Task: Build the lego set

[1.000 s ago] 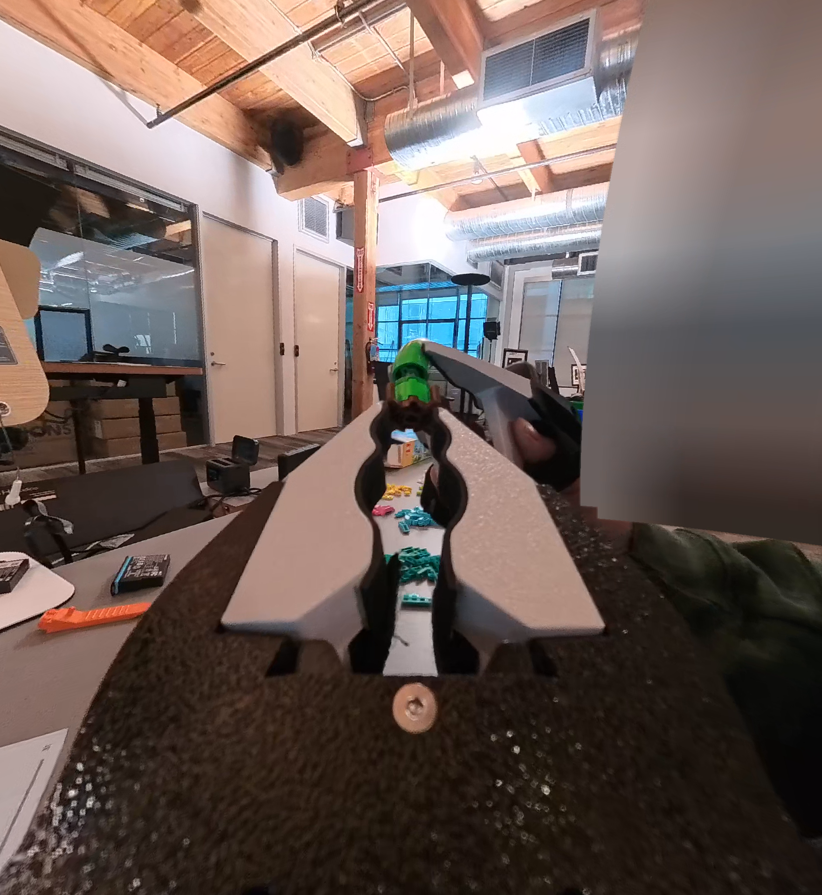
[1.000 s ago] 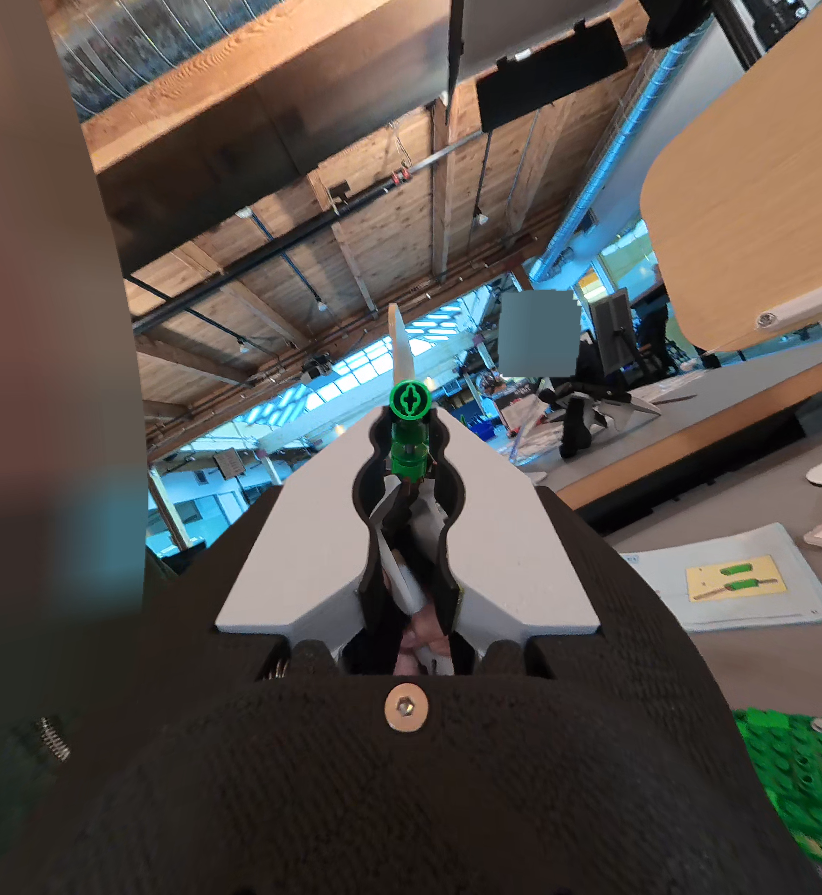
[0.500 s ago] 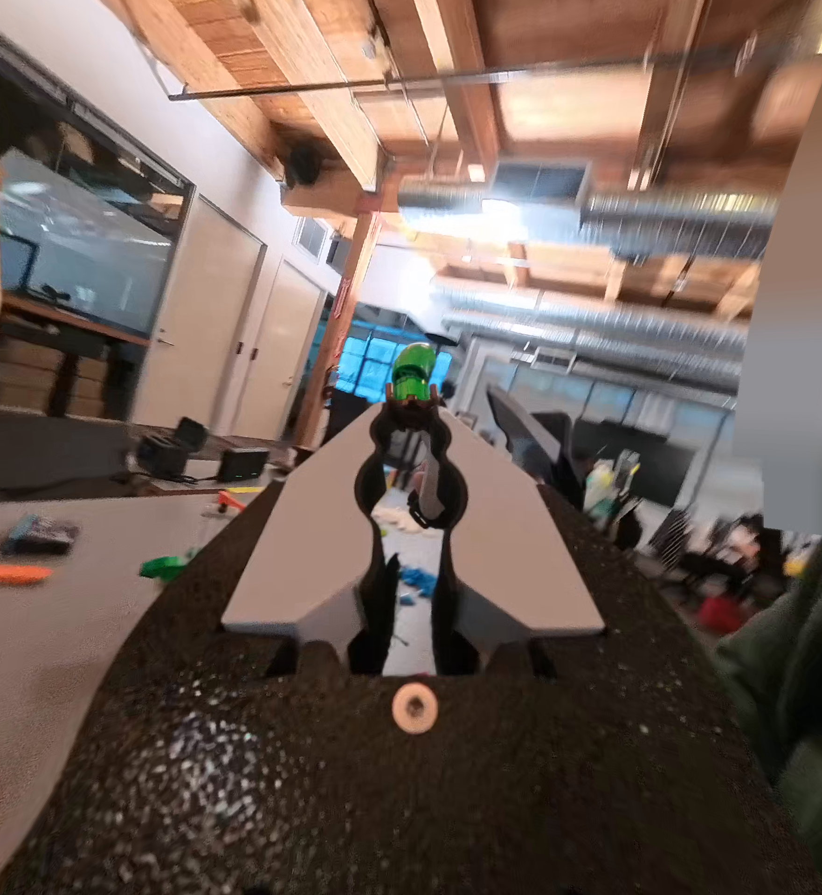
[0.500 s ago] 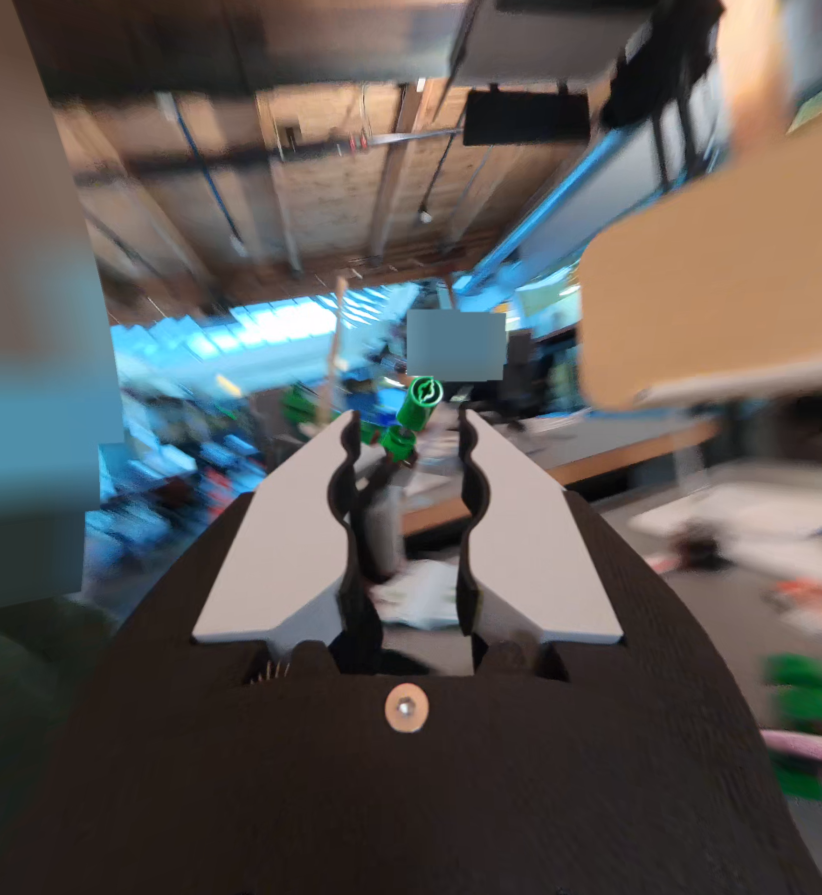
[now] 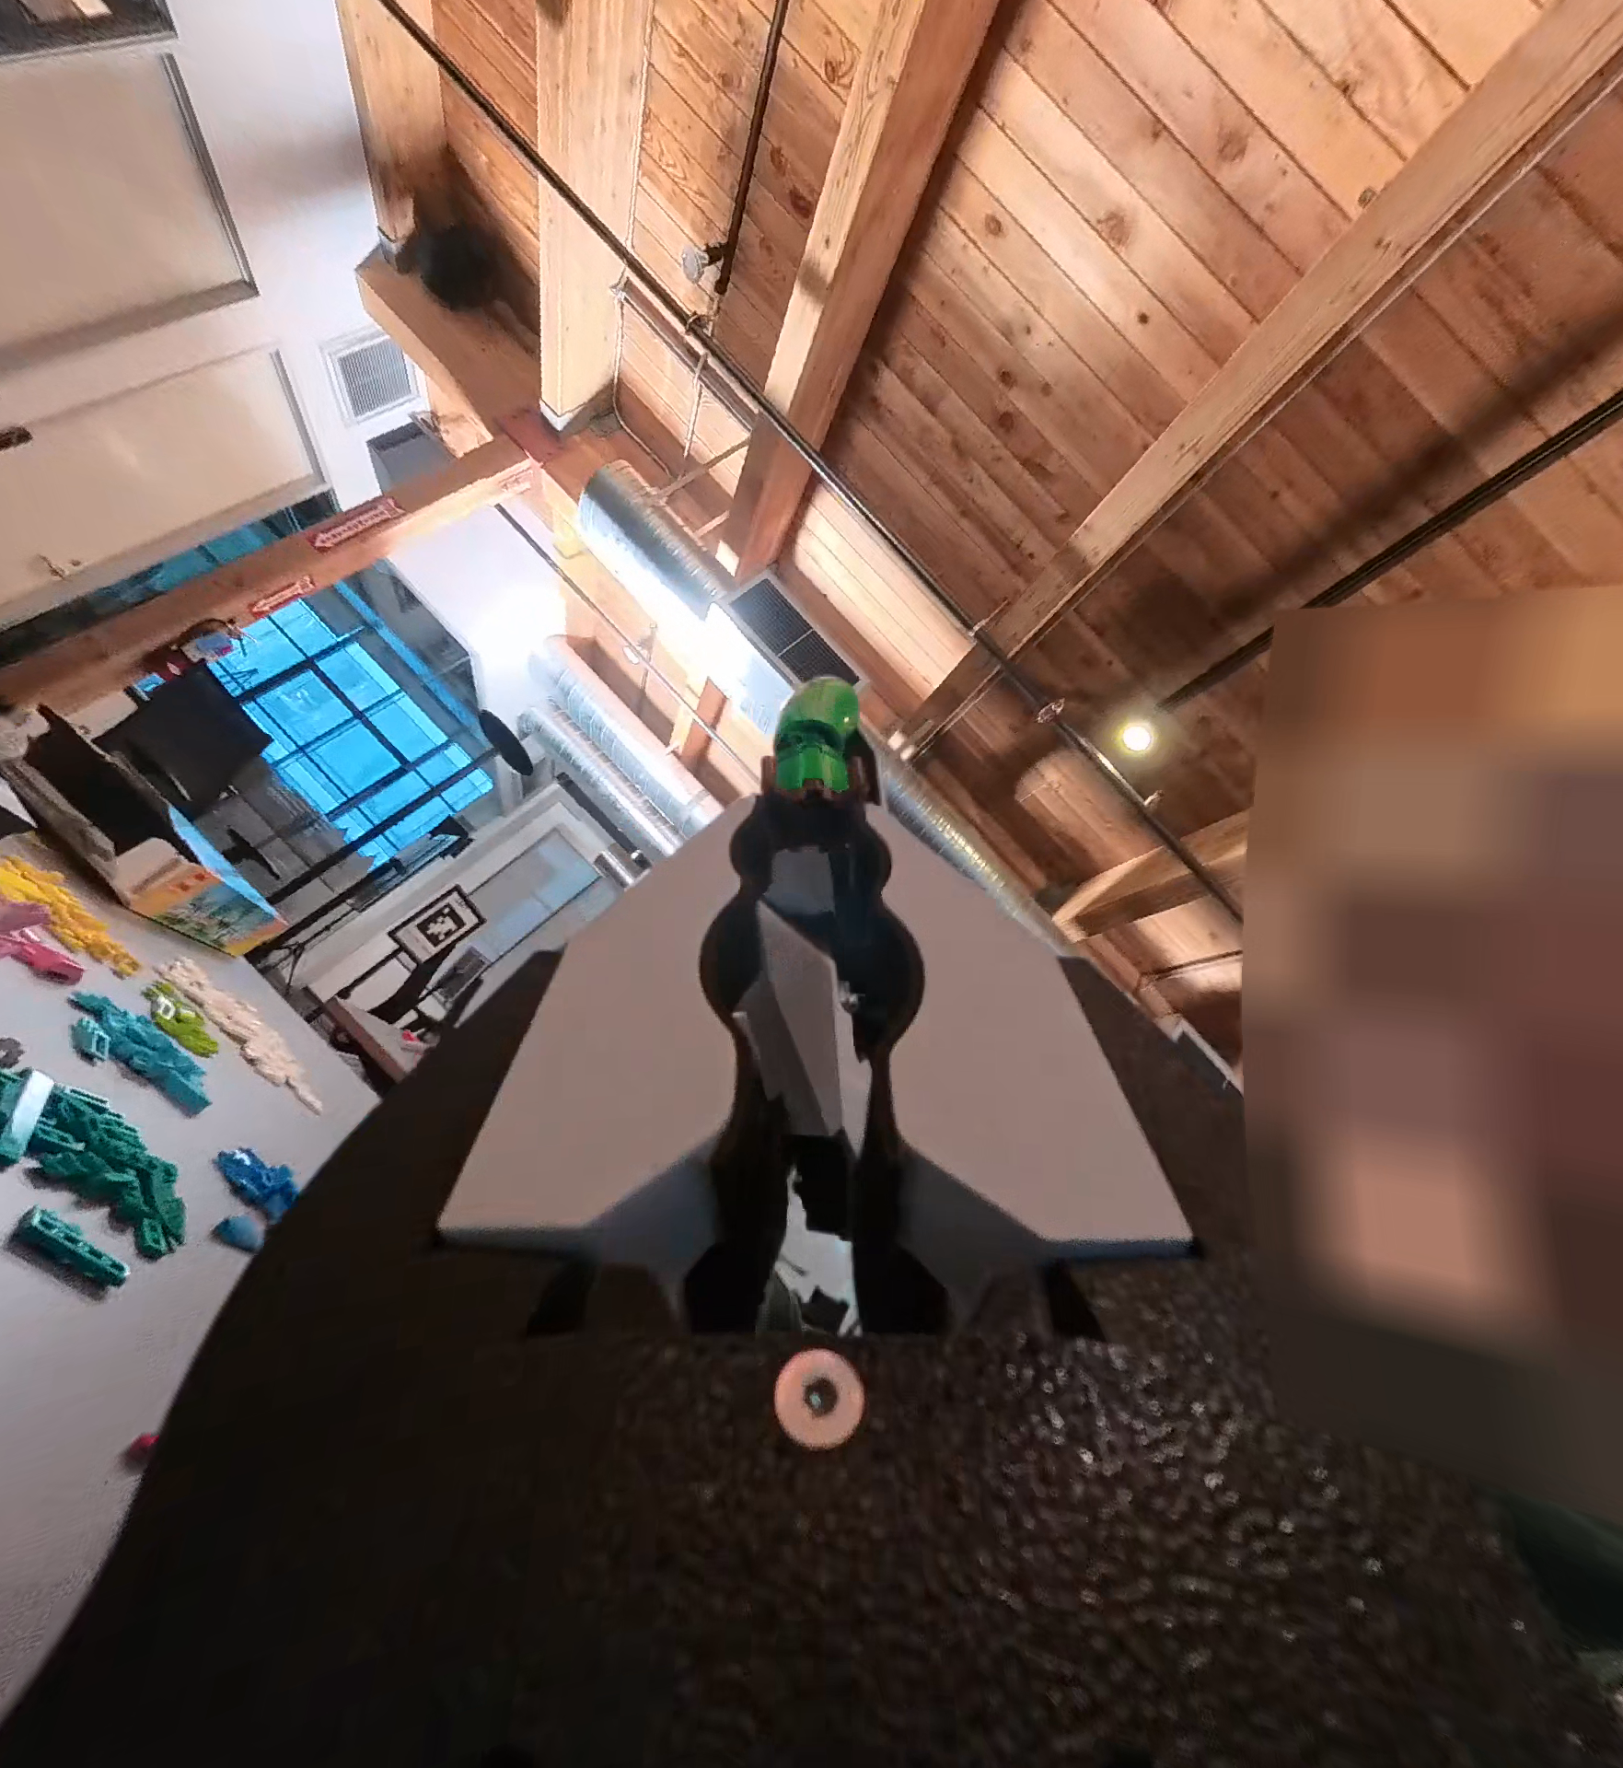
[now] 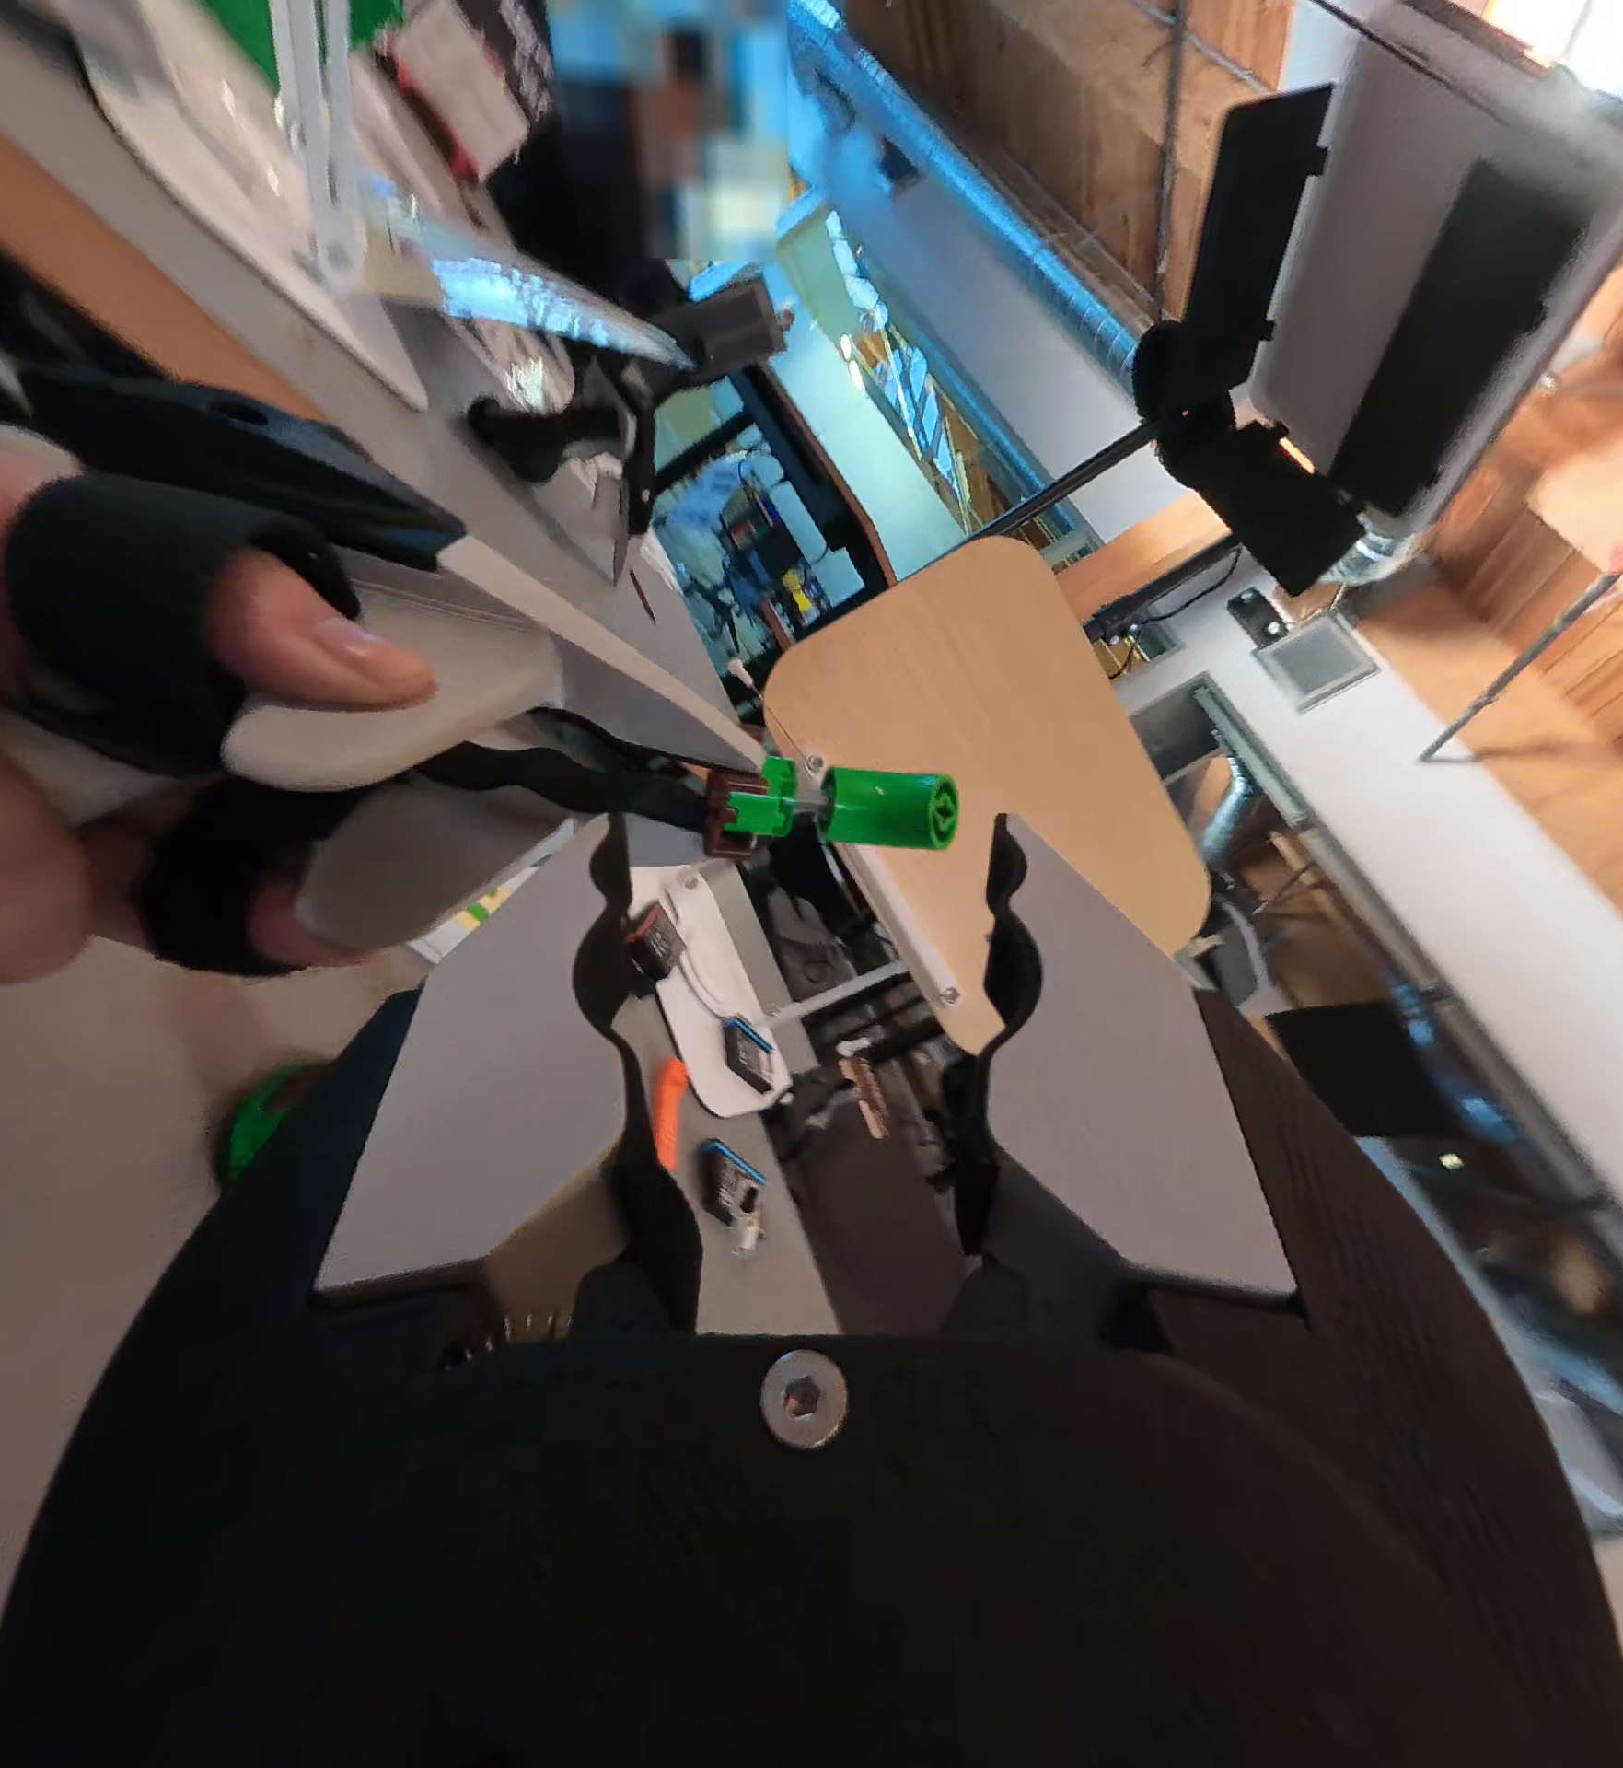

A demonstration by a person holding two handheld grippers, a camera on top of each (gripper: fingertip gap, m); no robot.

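A small lego assembly (image 6: 845, 808), a brown piece, a green piece and a green cylinder, is pinched by its brown end in my left gripper (image 6: 726, 780), which a gloved hand (image 6: 119, 651) holds in from the left. In the left wrist view my left gripper (image 5: 812, 799) is shut on the assembly (image 5: 817, 741), whose green end sticks out past the tips. My right gripper (image 6: 807, 828) is open and empty. The green cylinder lies crosswise just above the gap between its fingertips, apart from both.
Sorted piles of loose lego pieces (image 5: 80, 1138) lie on the grey table (image 5: 4, 1339) at the left. A wooden panel (image 6: 1027, 727), a white tray (image 6: 702, 947) with small black items, an orange tool (image 6: 669, 1100) and a green lego plate (image 6: 262, 1110) show beyond my right gripper.
My right gripper has let go of the green assembly and opened wide. My left gripper keeps its hold. Both grippers have rolled and swung, so the views are tilted.
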